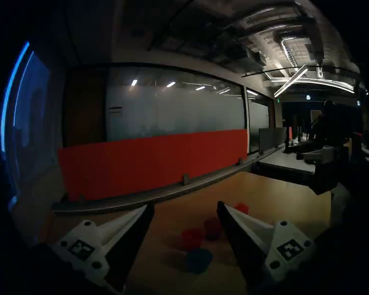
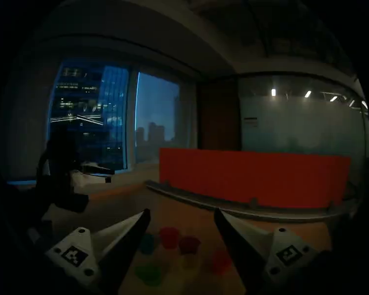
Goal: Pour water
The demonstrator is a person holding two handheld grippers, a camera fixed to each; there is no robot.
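Several small cups stand on a wooden table [image 1: 263,196]. In the left gripper view a red cup [image 1: 191,238], a darker red cup [image 1: 213,227] and a blue cup [image 1: 199,259] sit between my fingers, with another red cup [image 1: 241,207] farther right. My left gripper [image 1: 183,205] is open and holds nothing. In the right gripper view my right gripper [image 2: 181,211] is open above two red cups [image 2: 169,237] [image 2: 189,244], a teal cup [image 2: 146,243], a green cup [image 2: 149,274] and a third red cup [image 2: 219,260]. Both grippers hover short of the cups.
A red partition panel [image 1: 155,157] with a grey rail bounds the table's far edge. The other gripper and the dark arm holding it appear at the right [image 1: 324,164] and at the left [image 2: 78,179]. A dark window [image 2: 155,123] lies behind. The room is dim.
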